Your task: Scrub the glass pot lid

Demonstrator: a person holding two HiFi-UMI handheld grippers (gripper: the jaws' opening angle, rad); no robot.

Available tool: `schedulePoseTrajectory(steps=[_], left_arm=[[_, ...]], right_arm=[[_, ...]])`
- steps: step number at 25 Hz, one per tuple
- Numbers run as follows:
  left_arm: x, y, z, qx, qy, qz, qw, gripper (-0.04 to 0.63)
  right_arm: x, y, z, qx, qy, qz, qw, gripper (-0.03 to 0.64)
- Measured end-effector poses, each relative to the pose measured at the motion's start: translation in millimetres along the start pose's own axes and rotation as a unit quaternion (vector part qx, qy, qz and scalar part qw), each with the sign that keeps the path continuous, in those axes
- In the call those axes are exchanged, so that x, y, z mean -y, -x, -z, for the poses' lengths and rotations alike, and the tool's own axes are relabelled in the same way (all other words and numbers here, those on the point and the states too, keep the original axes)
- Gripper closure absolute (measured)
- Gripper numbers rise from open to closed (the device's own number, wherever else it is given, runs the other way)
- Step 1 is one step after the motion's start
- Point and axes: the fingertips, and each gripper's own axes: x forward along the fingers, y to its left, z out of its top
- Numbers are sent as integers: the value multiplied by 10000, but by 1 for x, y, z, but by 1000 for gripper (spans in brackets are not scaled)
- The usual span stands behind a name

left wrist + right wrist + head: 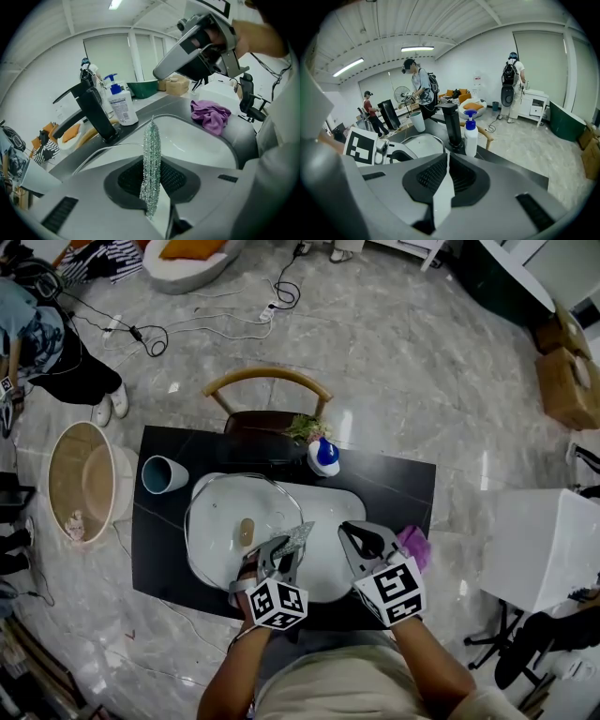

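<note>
Glass pot lid is seen lying flat in the left part of the white sink, with its knob upward. A steel scrubber is gripped between the jaws of the left gripper at the right rim of the lid; contact cannot be judged. The right gripper is held beside it, its jaws pressed together on nothing. A purple cloth is found just to its right. A black faucet, a soap bottle and a cup are placed behind the basin.
</note>
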Motion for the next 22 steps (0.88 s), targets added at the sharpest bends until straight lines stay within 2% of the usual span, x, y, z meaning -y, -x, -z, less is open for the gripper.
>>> schedulePoseTrajectory(steps=[9, 13, 18, 22], left_arm=[[-2, 1, 5, 6, 60, -28, 10000, 509], [-13, 10, 19, -76, 167, -157, 9997, 509], [-55, 37, 69, -389, 499, -659, 9958, 509], [-104, 72, 121, -848, 670, -1290, 9857, 509]], right_arm=[[-2, -4, 0, 0, 23, -17, 10000, 589], [-4, -5, -1, -7, 31, -39, 10000, 589], [-5, -5, -2, -9, 30, -49, 10000, 589], [-1, -4, -1, -13, 27, -22, 10000, 589]])
